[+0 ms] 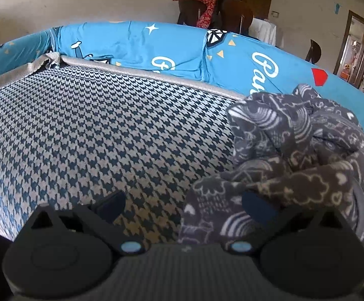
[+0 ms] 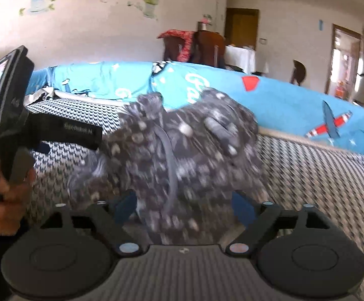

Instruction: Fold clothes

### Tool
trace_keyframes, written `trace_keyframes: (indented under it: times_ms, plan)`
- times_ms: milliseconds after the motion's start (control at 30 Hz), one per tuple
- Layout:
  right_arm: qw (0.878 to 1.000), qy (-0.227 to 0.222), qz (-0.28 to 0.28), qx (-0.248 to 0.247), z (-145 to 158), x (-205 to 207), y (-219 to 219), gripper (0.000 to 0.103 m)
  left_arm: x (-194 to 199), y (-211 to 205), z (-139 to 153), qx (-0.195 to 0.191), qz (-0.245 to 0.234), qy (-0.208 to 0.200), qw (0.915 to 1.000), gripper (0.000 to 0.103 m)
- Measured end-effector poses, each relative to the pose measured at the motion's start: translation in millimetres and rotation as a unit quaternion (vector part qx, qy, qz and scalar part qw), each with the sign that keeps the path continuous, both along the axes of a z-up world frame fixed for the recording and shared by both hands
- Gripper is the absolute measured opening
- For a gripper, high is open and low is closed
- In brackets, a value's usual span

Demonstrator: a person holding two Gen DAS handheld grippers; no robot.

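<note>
- My right tool [image 2: 182,208] has its two blue pads spread wide, and the grey patterned garment [image 2: 182,150] bunches up between them; the cloth is blurred and I see no pinch, so I judge it loose in the gap, not gripped
- My left tool [image 1: 183,207] is also spread, its right pad [image 1: 257,207] lying against the near fold of the same garment [image 1: 302,150], its left pad over bare houndstooth cushion [image 1: 94,130]
- So the garment lies to the right of my left tool and dead ahead of my right, a crumpled heap with no clear long axis
- The right tool is nearer; I judge it should close first
- Behind the heap runs the blue printed cover [image 1: 232,57]
</note>
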State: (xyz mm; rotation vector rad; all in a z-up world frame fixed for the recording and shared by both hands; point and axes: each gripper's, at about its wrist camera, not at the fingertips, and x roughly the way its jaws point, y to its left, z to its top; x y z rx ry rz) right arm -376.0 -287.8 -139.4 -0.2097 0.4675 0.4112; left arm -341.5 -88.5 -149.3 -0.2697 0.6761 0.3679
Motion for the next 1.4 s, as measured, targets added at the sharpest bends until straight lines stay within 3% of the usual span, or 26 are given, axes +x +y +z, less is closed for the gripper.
trace_keyframes:
  times_ms: [267,333,400,467,600,733,867,1000,1167,1400]
  plan:
    - [0.999,0.008,0.033,-0.041,-19,39,39,0.093,-2,13,11,0.002,0.02,-0.02,0.9996,0.103]
    - [0.999,0.011,0.025,-0.044,-27,43,44,0.083,-2,17,12,-0.001,0.022,-0.021,0.9995,0.103]
    - [0.998,0.025,0.013,-0.047,-33,47,48,0.053,-1,19,13,-0.005,0.023,-0.021,0.9995,0.103]
    - [0.998,0.041,0.004,-0.046,-36,49,51,0.037,-1,19,14,-0.005,0.024,-0.021,0.9995,0.103]
    - [0.998,0.06,0.006,-0.023,-32,46,53,0.024,-2,17,17,-0.004,0.024,-0.028,0.9993,0.103]
    - [0.995,0.088,0.037,0.021,-19,38,55,0.022,-6,20,24,-0.006,0.031,-0.043,0.9986,0.103]
    - [0.989,0.096,0.105,0.04,-9,22,69,0.021,-14,27,36,0.003,0.054,-0.063,0.9965,0.103]
    - [0.979,0.111,0.166,0.033,-15,4,90,0.02,-21,37,45,0.001,0.067,-0.077,0.9948,0.103]
    - [0.97,0.125,0.21,-0.012,-38,-9,110,0.02,-27,44,49,-0.005,0.061,-0.081,0.9948,0.103]
    - [0.972,0.121,0.202,-0.027,-29,-7,99,0.028,-24,34,49,-0.005,0.034,-0.079,0.9963,0.103]
